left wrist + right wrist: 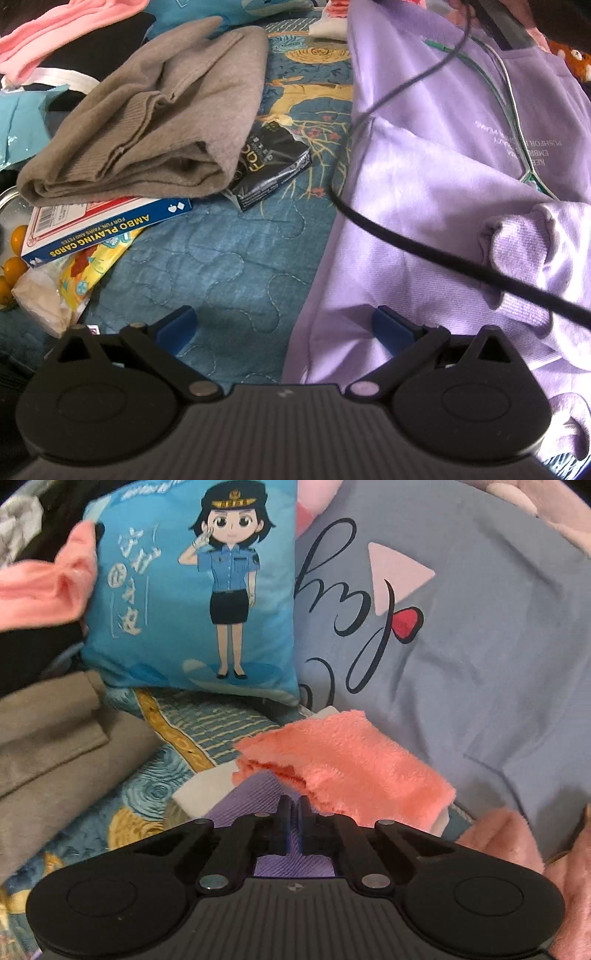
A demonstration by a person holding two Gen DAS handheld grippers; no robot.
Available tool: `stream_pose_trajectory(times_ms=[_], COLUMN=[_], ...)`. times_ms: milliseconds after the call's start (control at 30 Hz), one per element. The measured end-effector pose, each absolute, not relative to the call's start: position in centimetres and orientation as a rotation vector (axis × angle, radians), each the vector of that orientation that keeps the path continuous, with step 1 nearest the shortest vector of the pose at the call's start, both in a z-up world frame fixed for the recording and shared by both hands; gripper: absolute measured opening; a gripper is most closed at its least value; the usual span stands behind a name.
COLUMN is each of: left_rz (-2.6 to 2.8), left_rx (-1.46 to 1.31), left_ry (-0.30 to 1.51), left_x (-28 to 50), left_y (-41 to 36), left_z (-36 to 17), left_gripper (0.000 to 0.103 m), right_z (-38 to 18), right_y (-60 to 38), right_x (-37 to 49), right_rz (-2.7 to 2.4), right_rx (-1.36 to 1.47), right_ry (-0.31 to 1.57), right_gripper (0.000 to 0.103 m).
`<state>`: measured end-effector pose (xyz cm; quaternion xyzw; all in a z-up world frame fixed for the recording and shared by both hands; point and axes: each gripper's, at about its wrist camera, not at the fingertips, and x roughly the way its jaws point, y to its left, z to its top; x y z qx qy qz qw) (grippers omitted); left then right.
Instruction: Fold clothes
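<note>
- The purple sweatshirt (443,177) lies spread over the right half of the bed in the left wrist view, printed side up with small white lettering upside down to the camera; one ribbed cuff (517,240) is folded in across the body.
- The right gripper (294,812) has its jaws pressed together on a ribbed purple edge (258,794) of that sweatshirt, which shows between and under the fingers.
- The left gripper (284,325) has its jaws spread wide: the right blue pad (391,328) sits on the sweatshirt's near edge, the left one over the bare quilt, gripping nothing.
- A black cable (443,258) and thinner wires run across the sweatshirt.
- A blue patterned quilt (221,258) covers the bed beneath everything.
- A folded grey-brown jumper (155,122) lies to the left of the sweatshirt, apart from it, resting partly on a box of playing cards (103,229).
- A dark foil packet (273,162) pokes out from under the jumper's right edge.
- A yellow wrapper (92,266) with tissue lies below the card box, and small yellow fruits (14,258) sit at the far left.
- In the right wrist view, a fluffy pink cloth (351,764) lies just beyond the closed fingers.
- Behind it stand a blue cartoon cushion (199,590) and a grey-blue pillow (480,664) with black script.
</note>
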<state>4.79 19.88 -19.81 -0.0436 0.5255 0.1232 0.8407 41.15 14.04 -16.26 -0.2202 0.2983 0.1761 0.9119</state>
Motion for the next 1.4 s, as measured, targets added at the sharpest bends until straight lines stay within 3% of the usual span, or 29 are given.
stream_pose_trajectory(times_ms=[233,600,700,967,1067,1400], left_rz=[0.260,0.259,0.258,0.222,0.180,0.094], left_rx=[-0.098,-0.108,-0.112,-0.125,-0.115,-0.256], left_ry=[1.113,1.112,1.111,1.048,1.005,0.985], left_x=[5.0,4.7,4.6,3.3,2.5,0.3], left_y=[19.8,19.9,19.8,19.8,19.7,21.9], left_z=[-19.9,-19.7,-19.6,-18.3,-17.5,-16.6], left_gripper=[0.103,0.103,0.103,0.103,0.103,0.103], right_z=[-16.1,-8.5,-7.1,-14.1,-16.5,-22.2], right_y=[11.9,-3.3,-7.2,-13.3,-14.5,-14.8], right_x=[40.1,26.4,21.7,1.0,-4.3,-10.2], right_rz=[0.320,0.237,0.217,0.209,0.160,0.166], right_rx=[-0.379,-0.156,-0.107,0.043,0.171,0.538], right_ry=[0.659,0.603,0.610,0.852,0.862,0.860], right_gripper=[0.002,0.025,0.036,0.039,0.042,0.044])
